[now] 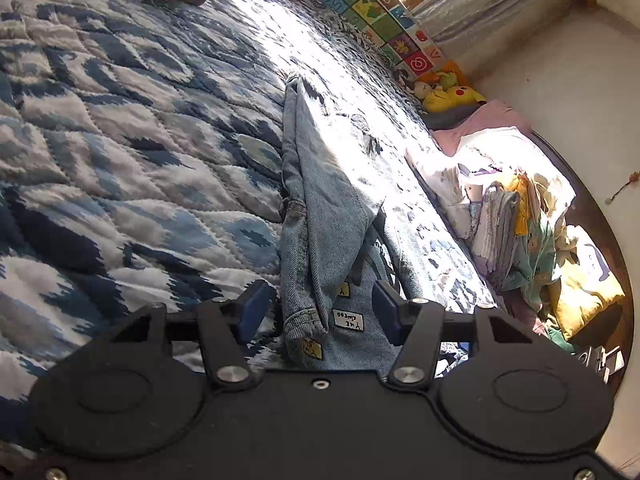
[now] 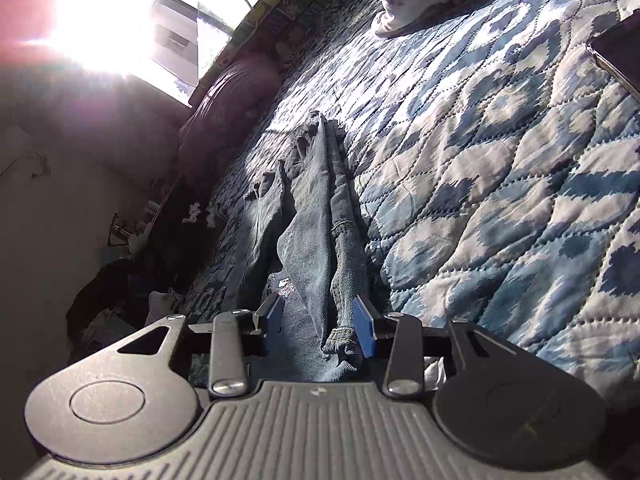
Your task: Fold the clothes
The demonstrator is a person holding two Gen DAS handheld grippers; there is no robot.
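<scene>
left gripper [image 1: 320, 312]: fingers spread wide, denim hem lying between them, not pinched | jeans [image 1: 320, 184]: bunched lengthwise on blue-white quilt [image 1: 120, 140] | right gripper [image 2: 320, 322]: fingers apart around jeans cuff, grip unclear

The jeans [image 1: 320, 208] lie stretched along the quilt [image 1: 120, 140] on the bed, their near end between the fingers of the left hand-held gripper [image 1: 320, 312]. To their right, off the bed's edge, sits a pile of folded clothes [image 1: 508, 224], with a plush toy [image 1: 448, 94] farther back. In the right wrist view the jeans [image 2: 316, 216] run forward from the right hand-held gripper [image 2: 320, 324].
</scene>
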